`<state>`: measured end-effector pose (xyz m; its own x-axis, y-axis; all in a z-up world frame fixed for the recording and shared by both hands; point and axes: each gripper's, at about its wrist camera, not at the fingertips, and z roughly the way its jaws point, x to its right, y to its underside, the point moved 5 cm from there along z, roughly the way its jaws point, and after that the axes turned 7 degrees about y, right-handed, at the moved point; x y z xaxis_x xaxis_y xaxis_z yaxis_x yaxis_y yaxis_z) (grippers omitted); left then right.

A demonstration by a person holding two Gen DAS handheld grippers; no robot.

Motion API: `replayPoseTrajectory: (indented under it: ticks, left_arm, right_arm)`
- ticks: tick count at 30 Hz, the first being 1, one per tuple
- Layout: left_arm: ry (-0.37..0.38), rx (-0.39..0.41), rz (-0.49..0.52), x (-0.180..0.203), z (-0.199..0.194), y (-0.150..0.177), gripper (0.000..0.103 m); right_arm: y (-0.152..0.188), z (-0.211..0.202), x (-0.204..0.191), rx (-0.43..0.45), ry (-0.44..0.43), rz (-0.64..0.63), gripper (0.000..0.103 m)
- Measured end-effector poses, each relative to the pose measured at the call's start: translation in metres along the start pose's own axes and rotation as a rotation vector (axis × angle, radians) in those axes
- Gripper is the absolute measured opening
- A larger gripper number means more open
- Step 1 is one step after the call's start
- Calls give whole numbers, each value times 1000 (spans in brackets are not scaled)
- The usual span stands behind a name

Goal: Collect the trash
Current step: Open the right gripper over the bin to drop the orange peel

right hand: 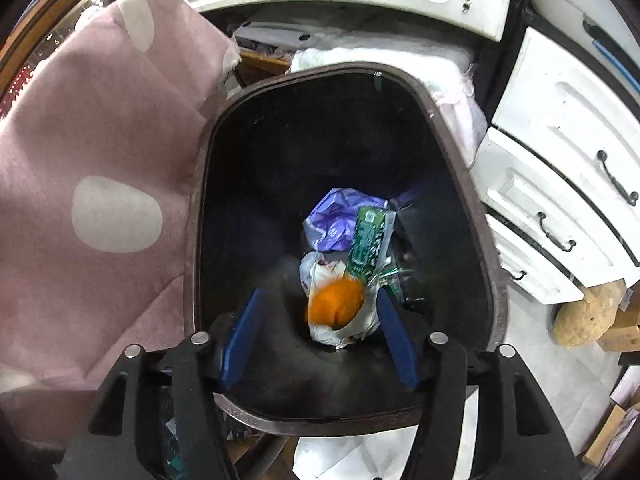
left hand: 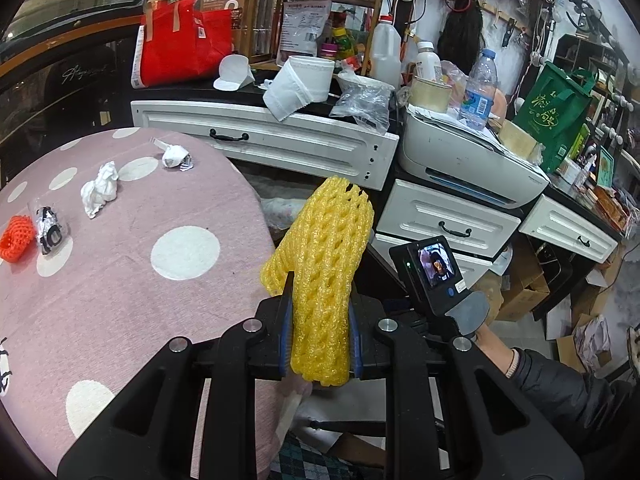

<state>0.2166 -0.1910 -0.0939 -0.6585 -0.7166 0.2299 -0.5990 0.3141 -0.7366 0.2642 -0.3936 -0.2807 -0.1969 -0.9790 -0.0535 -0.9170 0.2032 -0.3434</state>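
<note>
My left gripper (left hand: 320, 308) is shut on a yellow foam fruit net (left hand: 320, 264), held upright past the right edge of the round table (left hand: 160, 300) with its pink dotted cloth. On the table lie an orange foam net (left hand: 16, 240), a black-and-silver wrapper (left hand: 48, 228), a crumpled white tissue (left hand: 100, 192) and a small white wad (left hand: 176, 156). My right gripper (right hand: 320, 320) is open and empty over the dark trash bin (right hand: 496, 272). In the bin lie an orange lump in a white bag (right hand: 336, 304), a green packet (right hand: 368, 240) and a purple bag (right hand: 336, 216).
The pink cloth (right hand: 100, 160) hangs beside the bin's left rim. White drawers (right hand: 560, 184) stand right of the bin. A cluttered counter holds a red bag (left hand: 184, 40), paper roll (left hand: 300, 84) and printer (left hand: 472, 160). The other gripper's camera (left hand: 436, 268) is near my left gripper.
</note>
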Motion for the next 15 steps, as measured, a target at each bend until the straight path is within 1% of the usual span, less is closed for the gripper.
replayPoseTrajectory:
  ticks: [3,6,10,15]
  left_arm:
    - [21,-11,11,7,6,-1,22]
    - [49,-26,27,18,15,-2,22]
    - [111,-71,41,35,35,0,22]
    - [183,-139,47,56,66,7,22]
  right_arm:
    - [-2,-14,5,33,4,14,59]
    - [-4,-36,14,92,27,31,59]
    - [-4,-69,31,171,33,83,63]
    - [-6,-106,61,259,49,157,64]
